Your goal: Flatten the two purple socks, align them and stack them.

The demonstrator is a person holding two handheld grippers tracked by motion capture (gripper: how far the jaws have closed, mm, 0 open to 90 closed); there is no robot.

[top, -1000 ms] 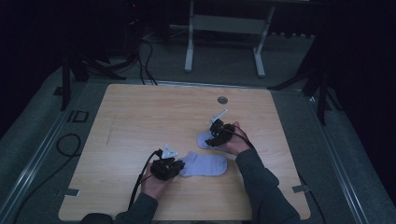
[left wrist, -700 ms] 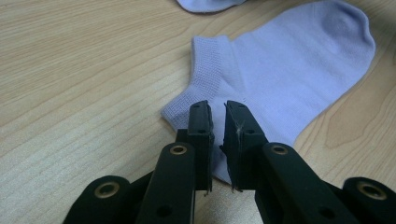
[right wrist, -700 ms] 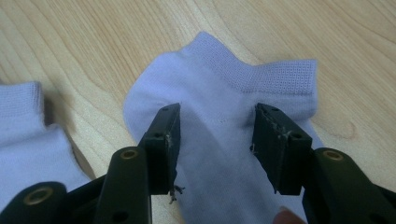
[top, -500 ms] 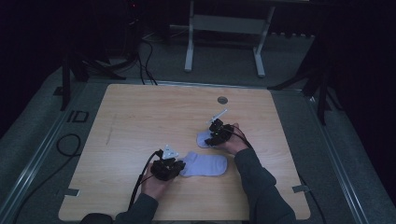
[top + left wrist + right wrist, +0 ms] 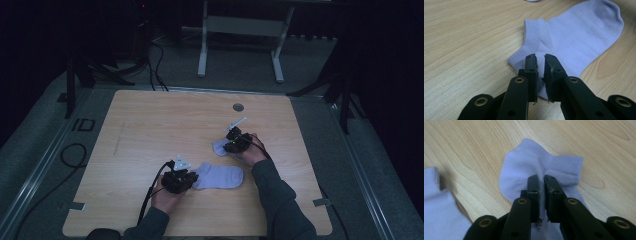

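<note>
Wooden table (image 5: 150, 130): left tongs (image 5: 540, 62) pinch near sock (image 5: 579, 32); right tongs (image 5: 541, 183) pinch far sock (image 5: 524, 167).

High view dim, surroundings black; table (image 5: 150, 130) evenly lit. Gripper views brighter and sharp, soft shadow left of the fingers (image 5: 533, 195).

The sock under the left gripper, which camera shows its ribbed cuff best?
The left gripper view: the sock lies close up, its ribbed cuff sharp just beyond the left gripper. The high view shows the whole sock small, with no rib detail. The right gripper view catches one edge of it at the left.
</note>
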